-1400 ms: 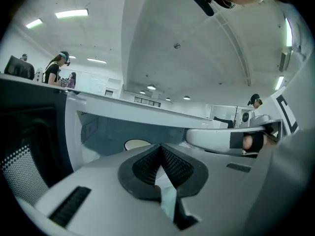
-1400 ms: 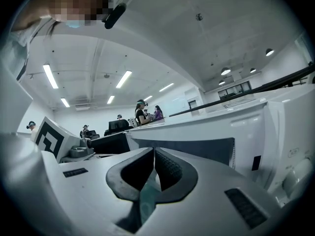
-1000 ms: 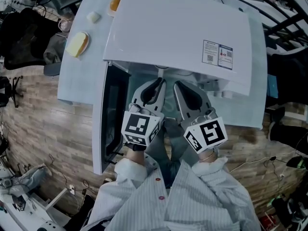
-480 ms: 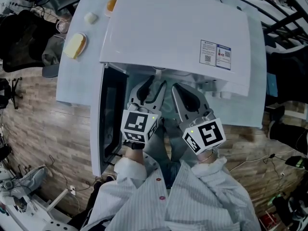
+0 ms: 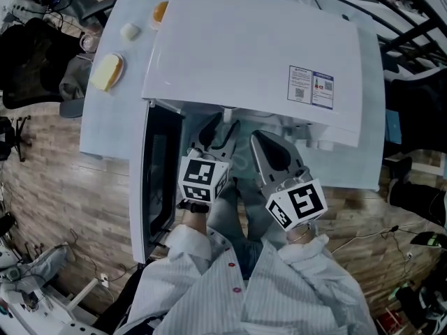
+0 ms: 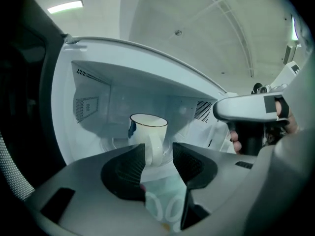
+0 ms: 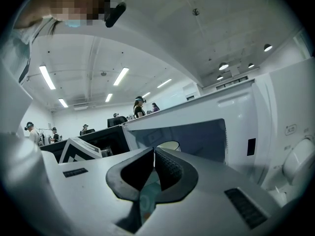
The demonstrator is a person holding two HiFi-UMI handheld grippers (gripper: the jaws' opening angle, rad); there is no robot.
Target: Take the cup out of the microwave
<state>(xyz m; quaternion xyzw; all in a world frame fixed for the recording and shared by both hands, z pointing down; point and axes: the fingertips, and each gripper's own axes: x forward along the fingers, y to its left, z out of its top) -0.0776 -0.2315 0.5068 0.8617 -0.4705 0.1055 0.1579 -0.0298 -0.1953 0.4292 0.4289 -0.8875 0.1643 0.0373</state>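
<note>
A white cup (image 6: 147, 131) with a dark rim line and a blue mark stands upright inside the open microwave (image 5: 237, 54). Its handle faces me. In the left gripper view, my left gripper (image 6: 158, 150) reaches into the oven's mouth. Its jaws are opening, and the cup's handle stands between the tips without either pad pressing on it. My right gripper (image 7: 154, 152) is shut on nothing, level beside the left one just outside the opening. Past its tips only the cup's rim (image 7: 170, 144) shows. In the head view the oven's top hides the cup, and both the left gripper (image 5: 222, 125) and the right gripper (image 5: 260, 139) point under it.
The microwave door (image 5: 157, 173) hangs open at the left, close beside my left gripper. On the white table (image 5: 94, 128) behind it lie a piece of bread (image 5: 106, 72), a small white lump (image 5: 129, 30) and an orange item (image 5: 159, 10). Chairs and cables surround the table.
My left gripper has sunk a little toward the oven's floor and its jaws have spread apart. The right gripper has stayed in place.
</note>
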